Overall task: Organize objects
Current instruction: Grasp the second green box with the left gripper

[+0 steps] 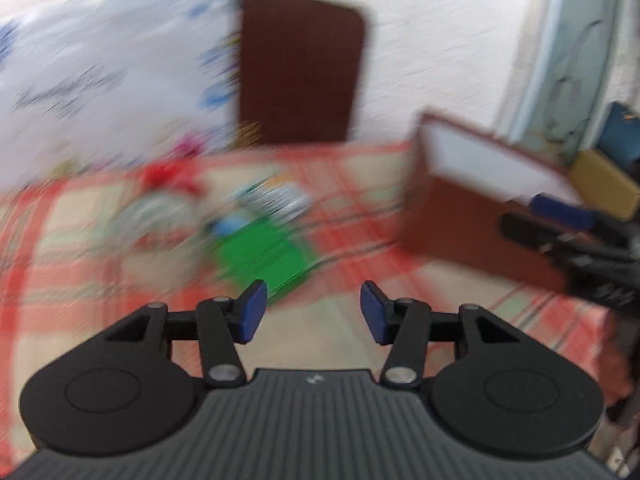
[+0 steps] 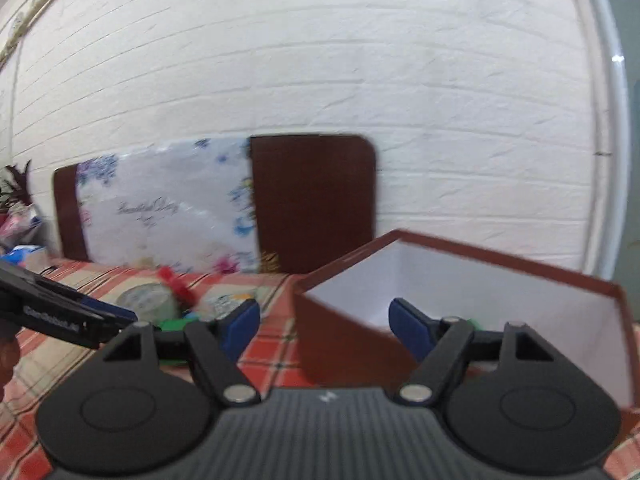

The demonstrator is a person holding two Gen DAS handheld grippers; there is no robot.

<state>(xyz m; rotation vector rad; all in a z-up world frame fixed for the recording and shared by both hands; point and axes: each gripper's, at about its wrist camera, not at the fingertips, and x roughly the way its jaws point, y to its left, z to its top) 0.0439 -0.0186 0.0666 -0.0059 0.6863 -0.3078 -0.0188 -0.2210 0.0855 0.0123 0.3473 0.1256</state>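
Red-checked tablecloth (image 1: 360, 216) carries everything. Brown cardboard box with white lining (image 2: 472, 280) stands apparently empty — little sorted yet. Green flat packet (image 1: 264, 256) and blurred small items lie loose near it. Left gripper (image 1: 312, 312) and right gripper (image 2: 324, 324) both gape wide, empty.

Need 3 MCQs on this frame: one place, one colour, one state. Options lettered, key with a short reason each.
1. In the right wrist view, where is the brown box relative to the right gripper?
A. ahead, slightly right B. far left C. not in view
2. What colour is the box's inner wall?
A. green B. white C. black
3. How is the left gripper?
A. shut on the green item B. shut, holding nothing C. open, holding nothing

A: the box fills the centre-right, just past the fingertips.
B: the lining shows white above the brown rim.
C: the pads stand apart with only cloth between.
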